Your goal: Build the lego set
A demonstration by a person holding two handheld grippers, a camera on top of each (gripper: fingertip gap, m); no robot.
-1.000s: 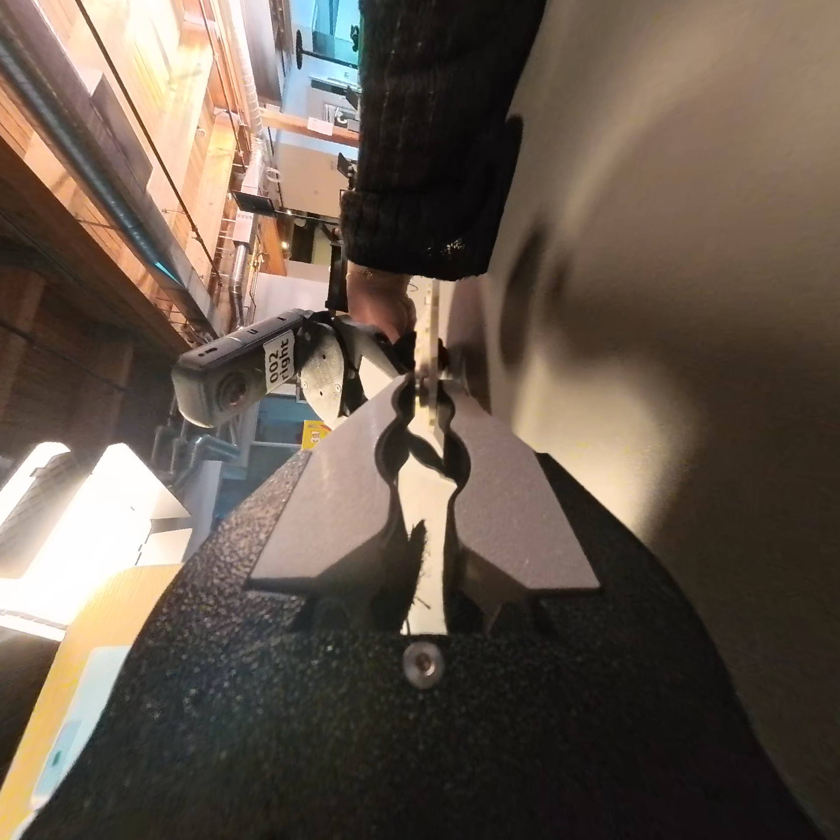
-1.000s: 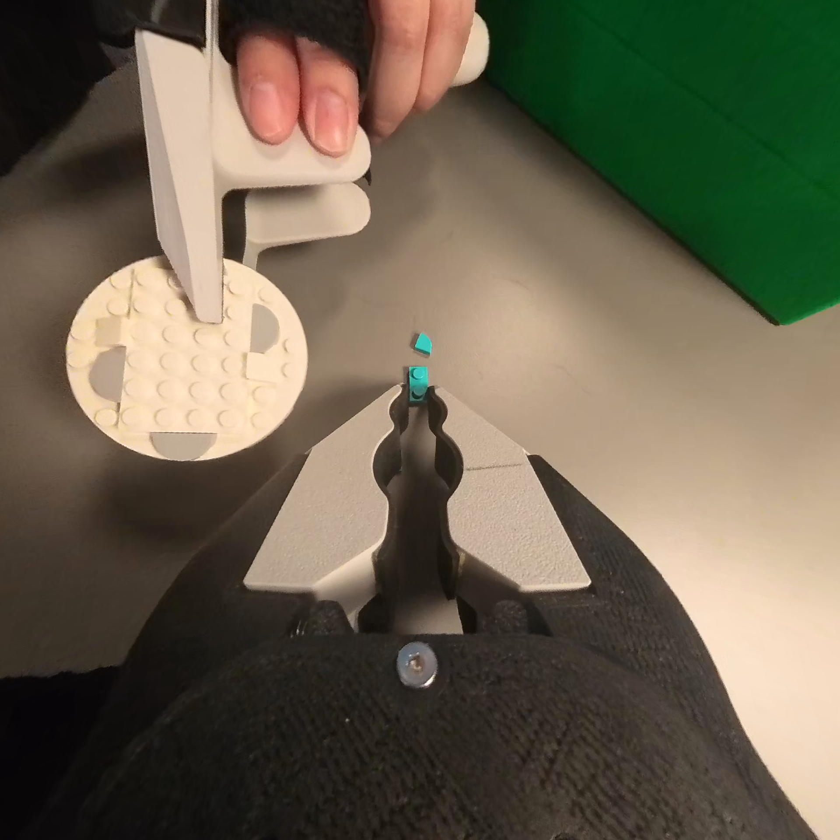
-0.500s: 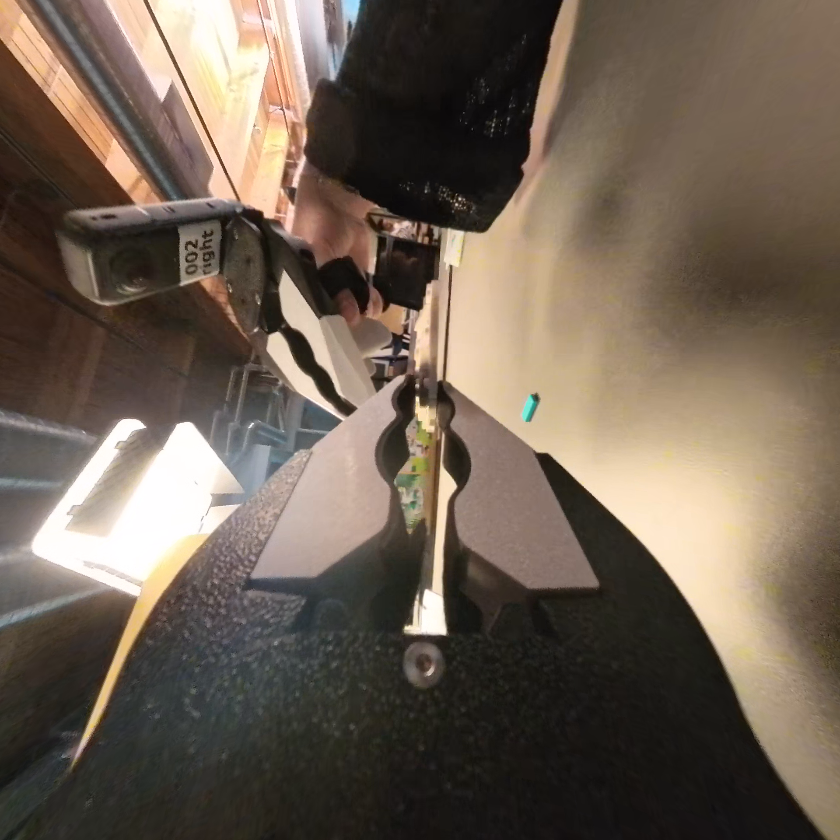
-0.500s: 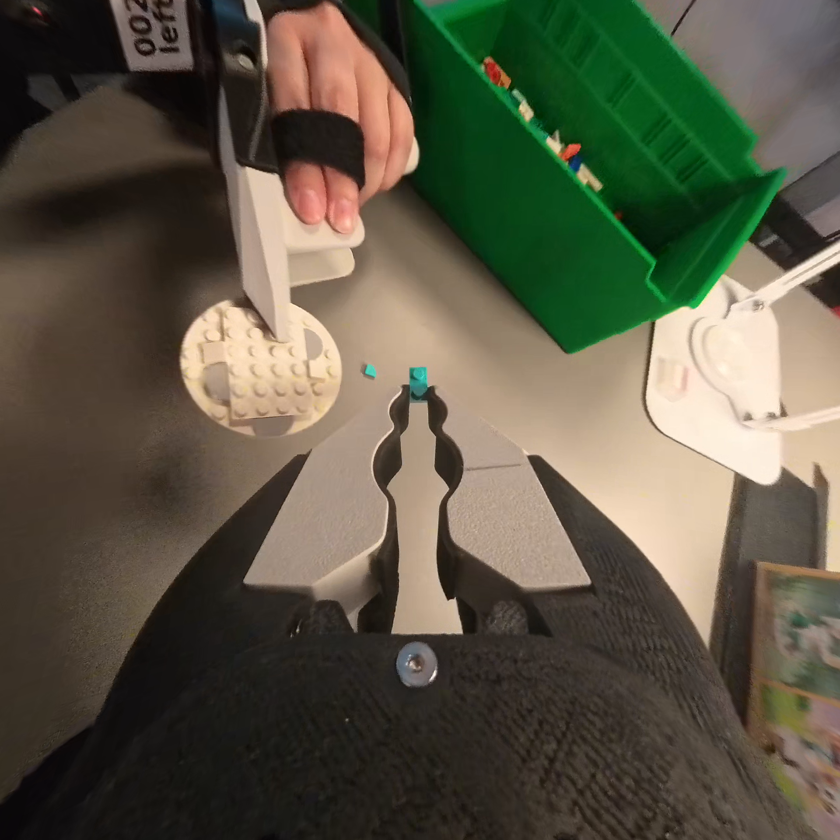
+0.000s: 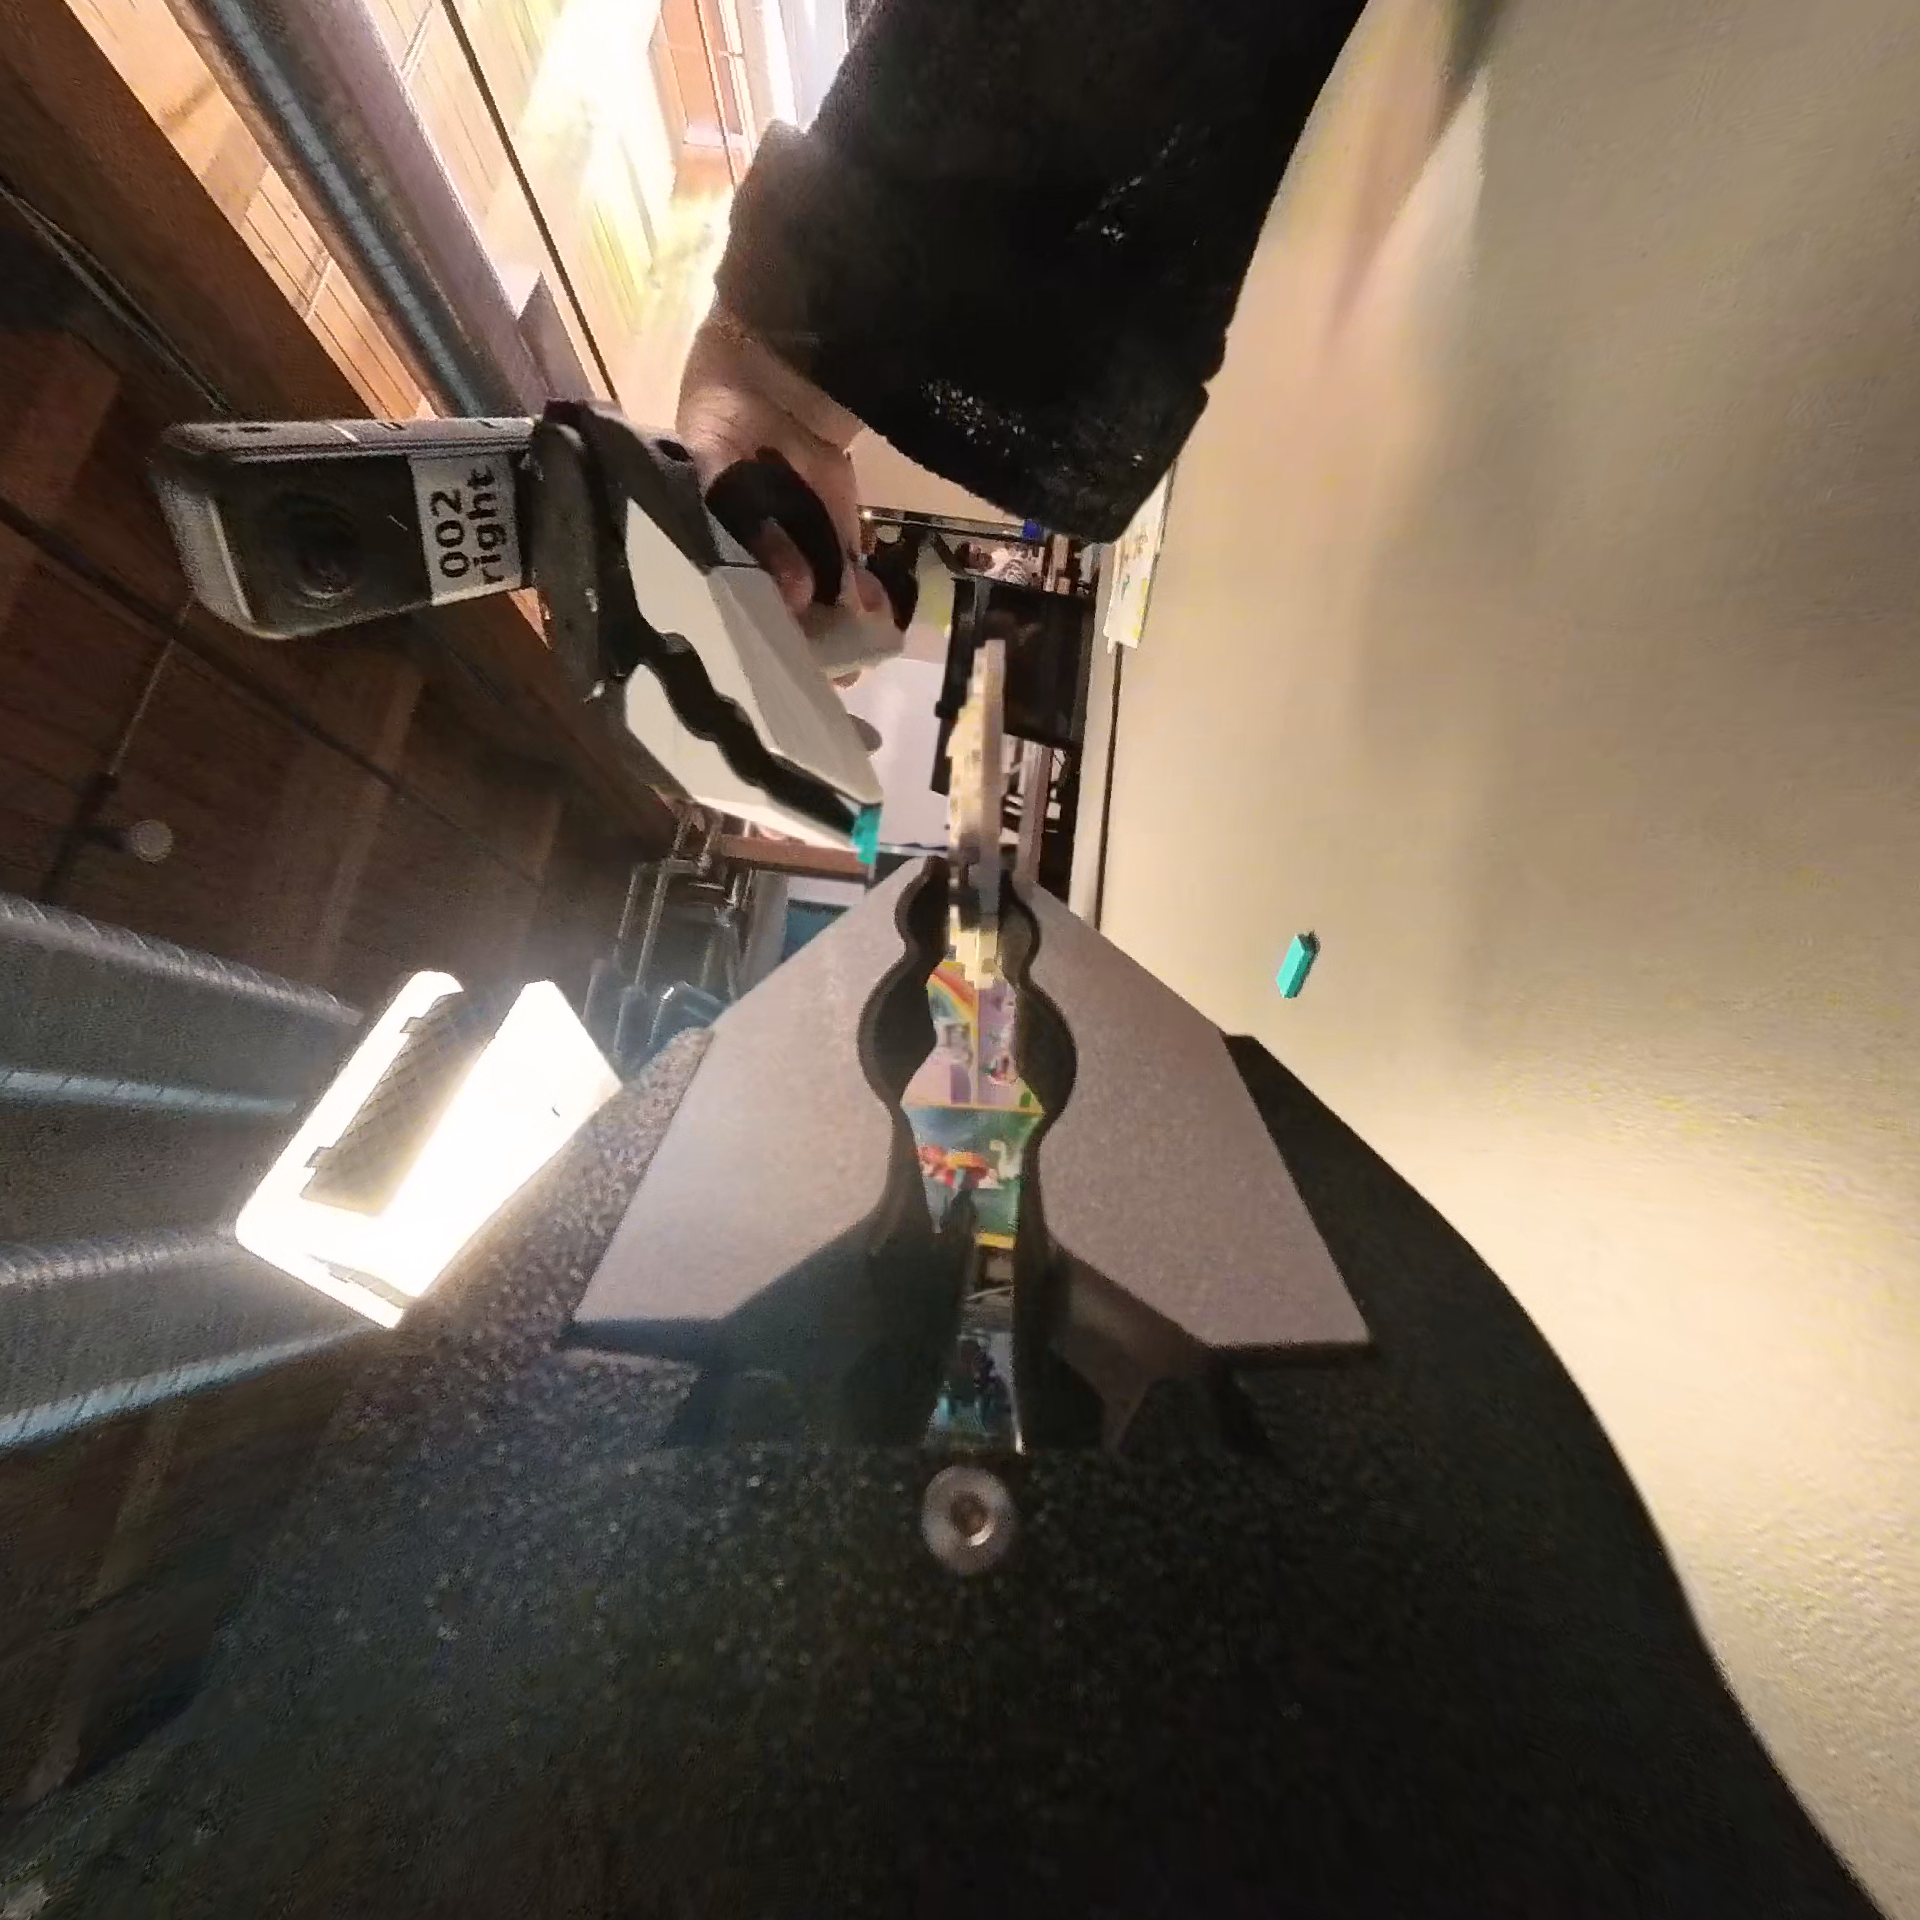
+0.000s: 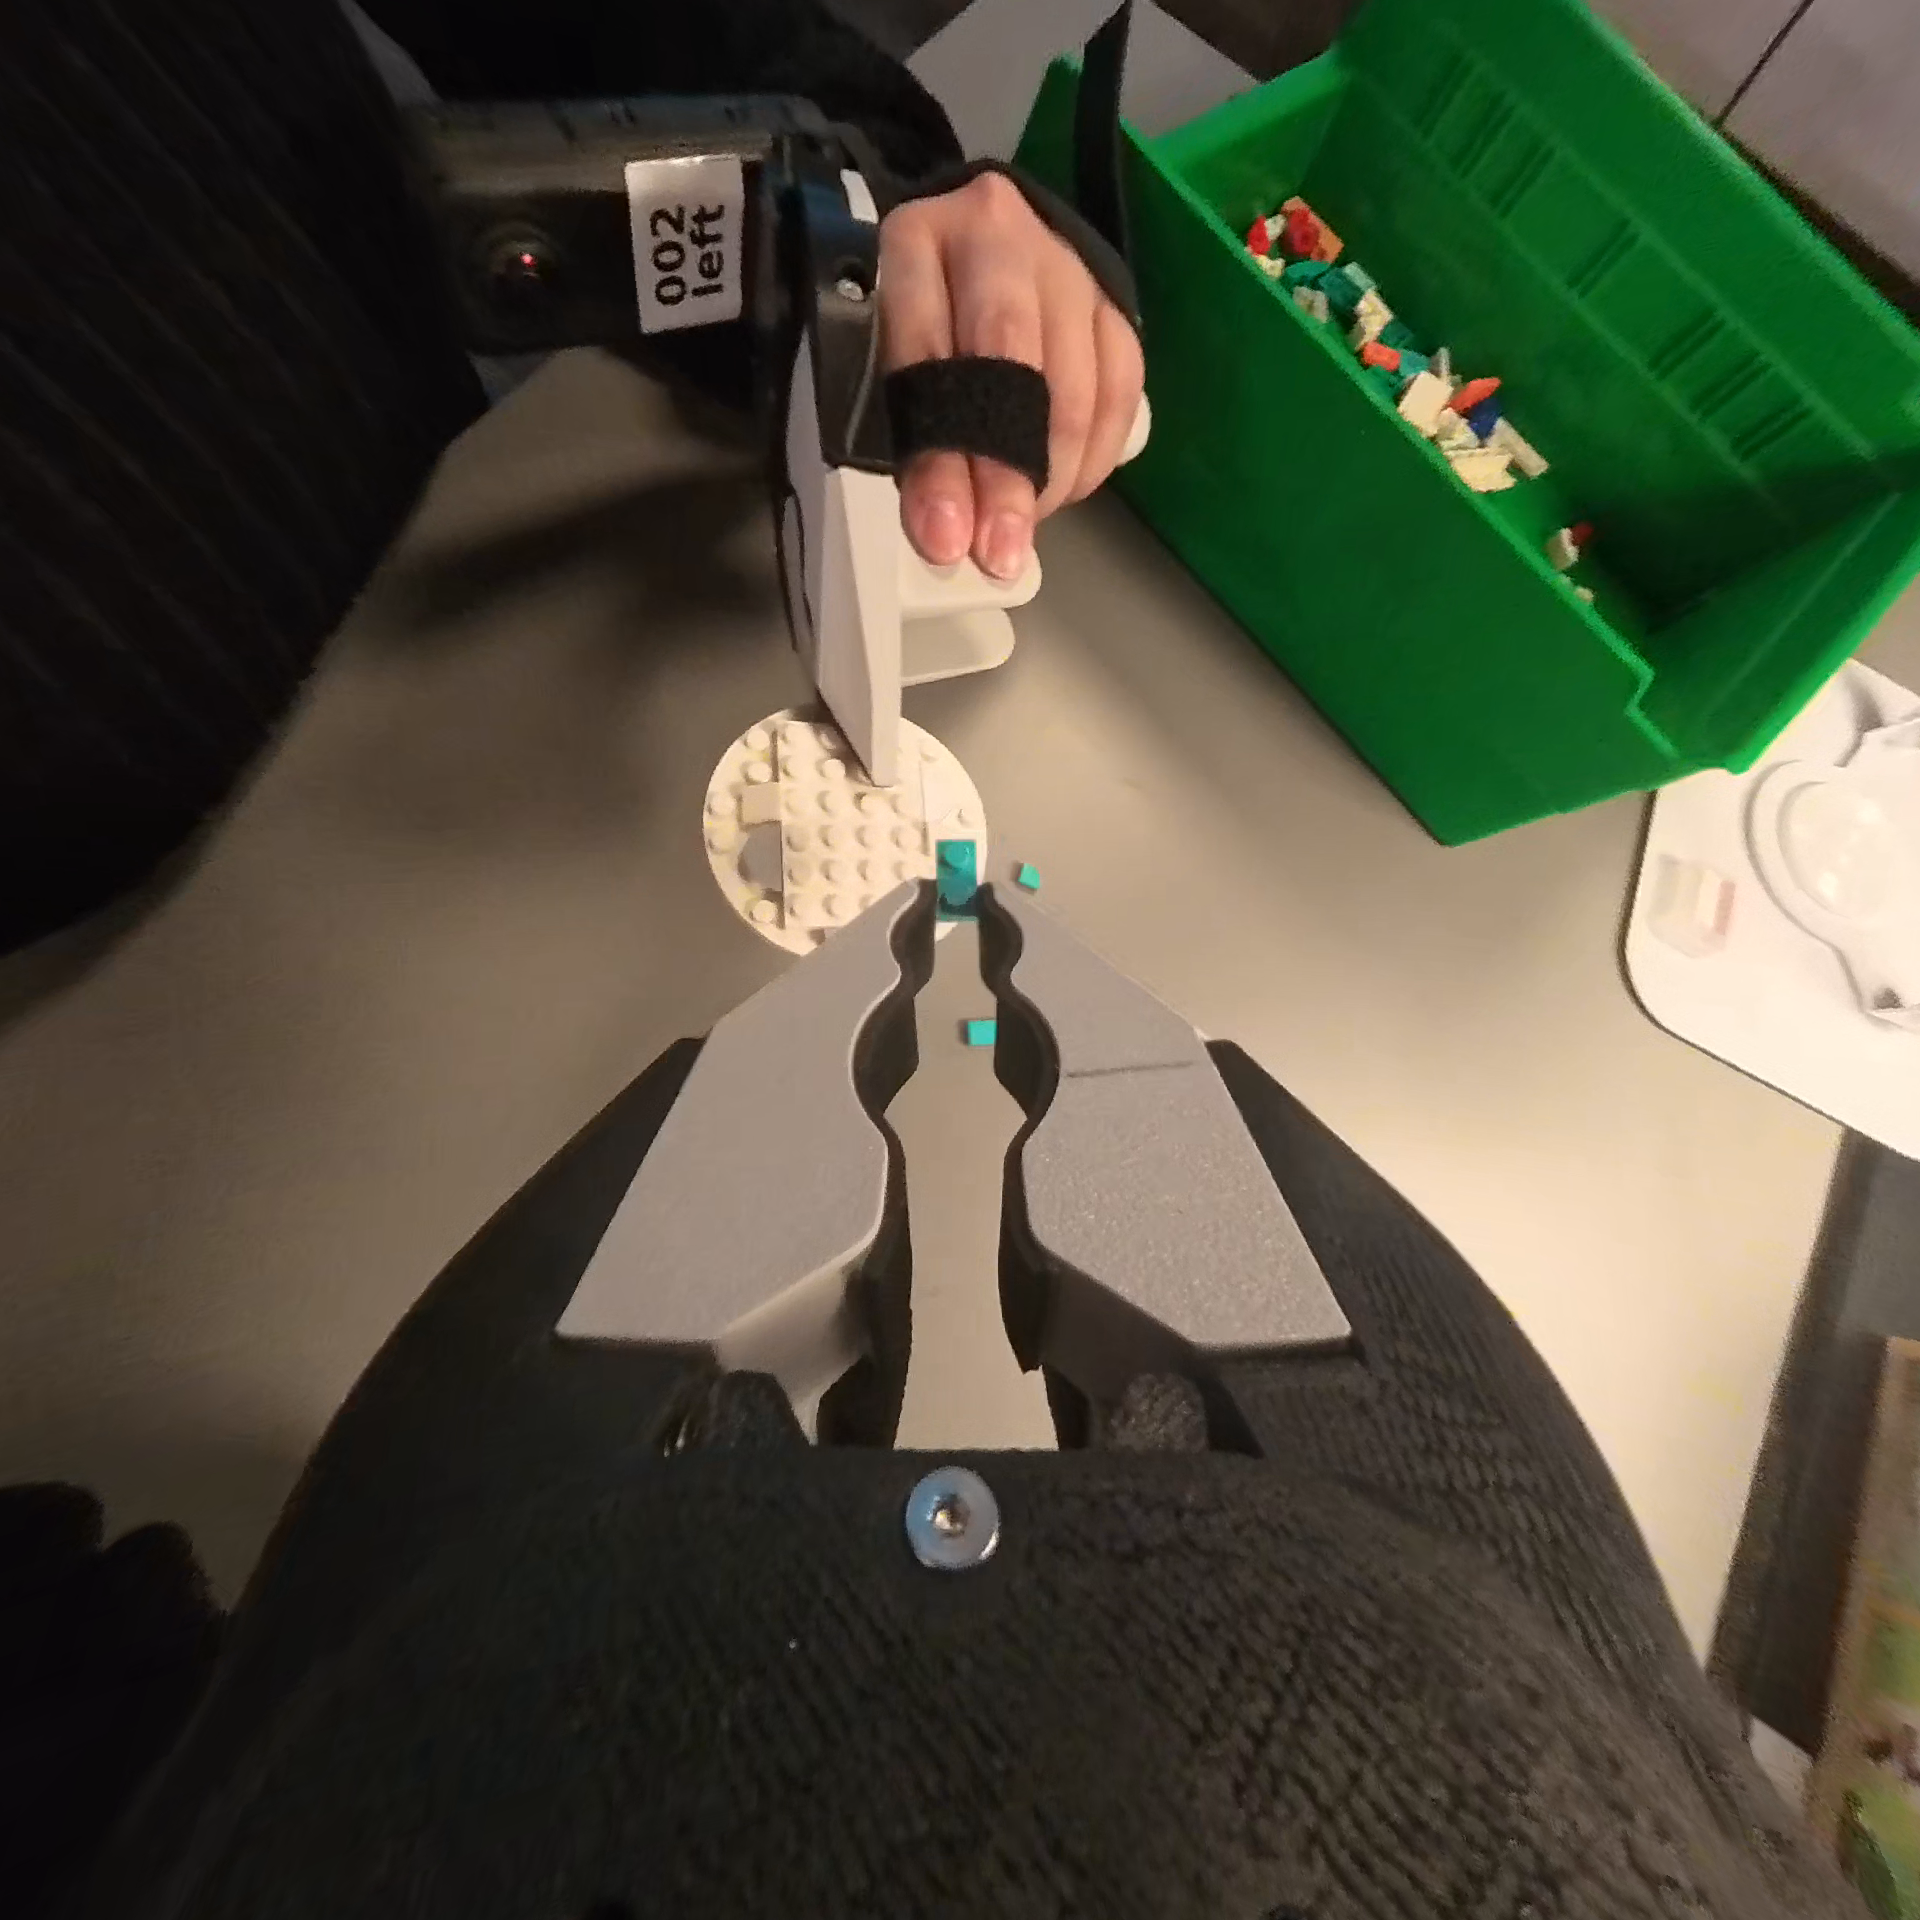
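Observation:
My left gripper [image 5: 971, 883] is shut on the rim of a white round studded plate [image 5: 982, 748], seen edge-on and held a little off the table. In the right wrist view the plate [image 6: 800, 842] faces up, with the left gripper [image 6: 881, 769] clamped on its far edge. My right gripper [image 6: 956, 909] is shut on a small teal brick [image 6: 956, 883], held just at the plate's near right edge. In the left wrist view the right gripper [image 5: 862, 821] holds the brick [image 5: 864, 831] close beside the plate. Two loose teal pieces [image 6: 1029, 878] [image 6: 978, 1032] lie on the table.
A green bin [image 6: 1455, 623] with several mixed bricks stands at the far right. A white tray [image 6: 1714, 987] lies right of it and a coloured booklet [image 6: 1870, 1558] at the lower right edge. The grey table [image 6: 416, 1039] stretches left of the plate. Left tips to right tips: about 4 cm.
My right gripper has risen with the teal brick and swung it left to the plate's edge. The left gripper still holds the plate. A second loose teal piece now shows.

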